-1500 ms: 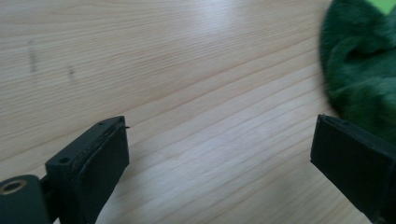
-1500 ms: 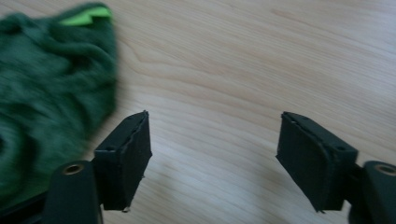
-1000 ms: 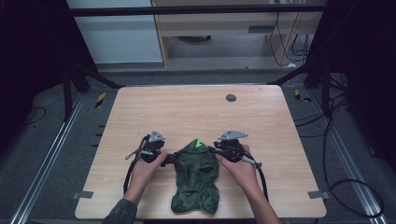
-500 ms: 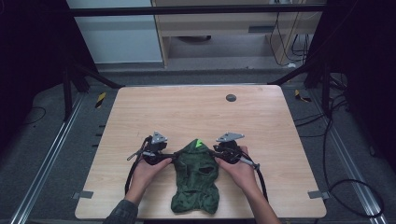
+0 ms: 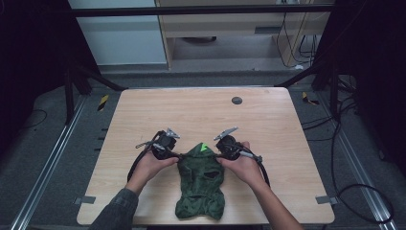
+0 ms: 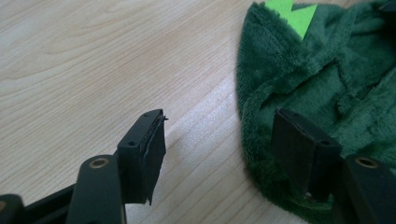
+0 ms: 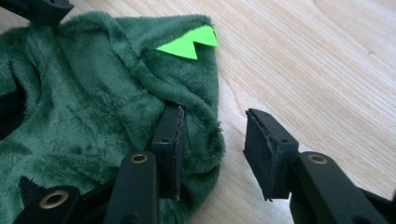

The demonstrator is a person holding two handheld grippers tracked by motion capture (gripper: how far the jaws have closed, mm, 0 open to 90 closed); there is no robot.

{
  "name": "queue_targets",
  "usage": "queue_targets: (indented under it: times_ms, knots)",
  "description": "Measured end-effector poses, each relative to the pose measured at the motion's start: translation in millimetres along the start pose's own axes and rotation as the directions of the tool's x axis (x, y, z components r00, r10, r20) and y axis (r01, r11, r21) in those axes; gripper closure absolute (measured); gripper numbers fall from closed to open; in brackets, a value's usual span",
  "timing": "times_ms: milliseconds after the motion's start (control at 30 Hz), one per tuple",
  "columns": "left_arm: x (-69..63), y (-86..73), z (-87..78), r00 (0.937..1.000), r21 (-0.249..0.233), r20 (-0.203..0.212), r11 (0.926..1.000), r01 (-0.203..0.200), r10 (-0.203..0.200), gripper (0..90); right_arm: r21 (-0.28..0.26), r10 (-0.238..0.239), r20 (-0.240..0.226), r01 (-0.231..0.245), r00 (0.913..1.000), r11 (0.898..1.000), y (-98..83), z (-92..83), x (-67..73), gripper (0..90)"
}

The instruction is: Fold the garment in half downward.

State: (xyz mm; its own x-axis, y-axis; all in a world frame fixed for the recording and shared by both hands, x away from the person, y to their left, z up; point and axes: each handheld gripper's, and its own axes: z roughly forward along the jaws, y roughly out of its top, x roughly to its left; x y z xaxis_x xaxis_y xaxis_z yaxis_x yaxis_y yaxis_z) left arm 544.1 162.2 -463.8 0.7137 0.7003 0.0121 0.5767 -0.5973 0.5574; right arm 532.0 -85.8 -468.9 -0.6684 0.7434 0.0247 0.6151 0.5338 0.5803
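A dark green fleece hood [image 5: 201,184] with face holes lies flat on the wooden table [image 5: 191,115], a bright green spike [image 5: 203,147] at its top. My left gripper [image 5: 176,155] stands at the hood's upper left edge. In the left gripper view the hood [image 6: 327,70] has its edge between the jaws of that gripper [image 6: 224,140], which have just been closing and do not press on it. My right gripper [image 5: 218,155] is at the upper right edge. In the right gripper view its jaws [image 7: 212,144] have just been opening, with the hood's [image 7: 93,102] edge loose between them.
A small black disc [image 5: 236,100] sits on the far part of the table. Grey tape tabs [image 5: 81,200] [image 5: 324,199] mark the near corners. Cables [image 5: 136,165] trail from both grippers. Metal rails and dark floor surround the table.
Both grippers have drawn in a little toward the top of the hood. The hood itself lies where it was.
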Motion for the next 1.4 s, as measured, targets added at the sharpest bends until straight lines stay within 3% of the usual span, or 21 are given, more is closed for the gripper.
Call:
queue_targets:
  times_ms: [267,400,1100,1267,1367,1400]
  knots:
    - [7.2,3.8,5.4,0.9994,0.062,0.033,0.9981,0.004,-0.006,38.5,0.082,0.0,-0.036,0.003,0.9993,0.997,8.4,5.2,-2.7,56.0]
    - [6.7,3.1,7.7,0.999,0.069,0.045,0.9976,-0.005,0.002,41.6,0.111,0.003,-0.038,0.002,0.9993,0.994,10.4,8.0,-3.4,56.1]
    - [0.2,3.4,17.1,0.9975,0.077,0.069,0.9968,-0.018,0.013,49.8,0.141,-0.032,-0.043,0.038,0.9985,0.989,11.7,15.0,2.4,58.3]
    - [-4.6,5.3,17.2,0.9951,0.079,0.092,0.996,-0.041,0.034,62.0,0.152,-0.046,-0.044,0.052,0.998,0.987,12.6,16.9,3.5,62.3]
    - [-7.5,5.8,17.2,0.9932,0.081,0.107,0.9953,-0.053,0.044,71.9,0.151,-0.068,-0.048,0.074,0.9965,0.986,13.6,17.3,3.4,67.7]
    - [-10.5,5.8,17.3,0.9909,0.081,0.124,0.9949,-0.061,0.051,75.3,0.16,-0.076,-0.06,0.085,0.9953,0.983,14.5,17.4,5.7,73.5]
